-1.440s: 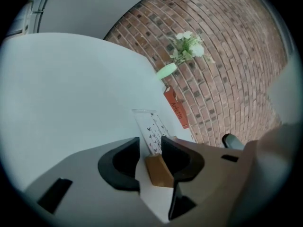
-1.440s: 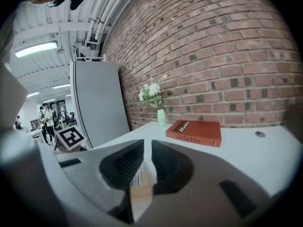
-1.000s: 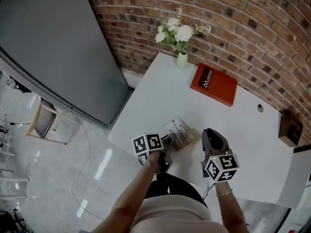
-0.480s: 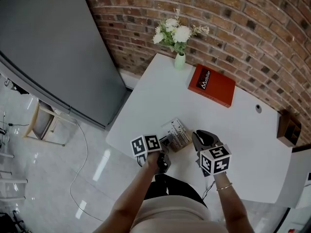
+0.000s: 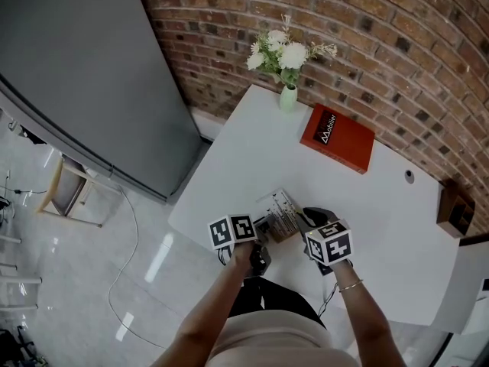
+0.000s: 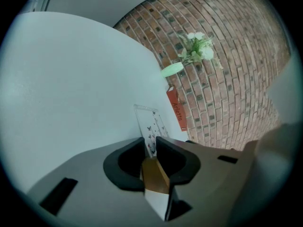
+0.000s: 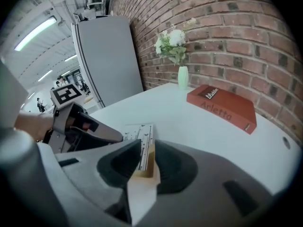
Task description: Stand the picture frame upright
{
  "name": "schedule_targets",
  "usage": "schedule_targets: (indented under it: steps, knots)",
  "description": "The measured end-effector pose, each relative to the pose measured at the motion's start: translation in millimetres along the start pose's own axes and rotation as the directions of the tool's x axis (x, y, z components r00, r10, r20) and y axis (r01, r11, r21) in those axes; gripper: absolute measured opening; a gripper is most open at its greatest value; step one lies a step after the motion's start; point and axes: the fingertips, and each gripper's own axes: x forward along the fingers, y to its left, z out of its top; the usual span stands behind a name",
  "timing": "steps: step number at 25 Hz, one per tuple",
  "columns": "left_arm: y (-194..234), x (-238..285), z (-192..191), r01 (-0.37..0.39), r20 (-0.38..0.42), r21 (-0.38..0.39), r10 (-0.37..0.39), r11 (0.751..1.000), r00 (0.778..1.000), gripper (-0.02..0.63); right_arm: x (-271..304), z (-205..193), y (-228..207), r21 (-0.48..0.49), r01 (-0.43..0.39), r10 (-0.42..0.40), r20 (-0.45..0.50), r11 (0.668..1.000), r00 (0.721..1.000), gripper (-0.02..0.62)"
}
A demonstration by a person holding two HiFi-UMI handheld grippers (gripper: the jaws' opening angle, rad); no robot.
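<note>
The picture frame [image 5: 281, 211], a clear panel printed with small butterflies on a wooden base, sits near the front left corner of the white table [image 5: 252, 151]. My left gripper [image 5: 266, 224] is shut on its near left end; in the left gripper view the panel [image 6: 150, 126] rises out from between the pads. My right gripper [image 5: 302, 220] holds the frame's right end, where panel and wooden base [image 7: 144, 143] fill the narrow gap between its jaws. The right gripper view also shows the left gripper [image 7: 85, 129] just beyond the frame.
A red book [image 5: 337, 138] lies at the back of the table beside a green vase of white flowers [image 5: 287, 96], against the brick wall. A brown box [image 5: 454, 205] sits at the far right. A grey cabinet [image 5: 76, 75] stands to the left.
My right gripper has moved left from open table onto the frame's right end. The left gripper stays at the frame's left end.
</note>
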Motion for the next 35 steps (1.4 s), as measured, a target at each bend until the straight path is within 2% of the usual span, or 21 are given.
schedule_targets:
  steps: [12,17,22,25,30,35]
  knots:
    - [0,-1,0,0.003,-0.012,0.001,-0.003,1.000,1.000,0.066,18,-12,-4,-0.034,-0.007,0.001,-0.171,0.999,0.985,0.077]
    - [1,0,0,0.003,-0.026,0.011,-0.003,1.000,1.000,0.066,21,-13,-4,-0.049,-0.004,-0.007,-0.212,0.999,0.977,0.075]
    - [-2,-1,1,0.007,-0.036,0.022,-0.007,1.000,0.999,0.063,19,-12,-3,-0.079,0.017,-0.032,-0.192,0.997,0.981,0.067]
    - [-8,-3,4,0.018,-0.034,0.045,-0.017,0.999,0.999,0.055,14,-12,-4,-0.056,0.032,-0.040,-0.157,0.998,0.987,0.060]
    - [-23,-6,6,0.032,-0.040,0.134,-0.027,0.990,0.999,0.044,6,-13,-8,-0.018,0.073,-0.074,-0.107,0.997,0.991,0.057]
    - [-39,-8,7,0.052,-0.056,0.233,-0.040,0.971,0.998,0.035,-4,-15,-12,0.026,0.114,-0.112,-0.058,0.993,0.992,0.052]
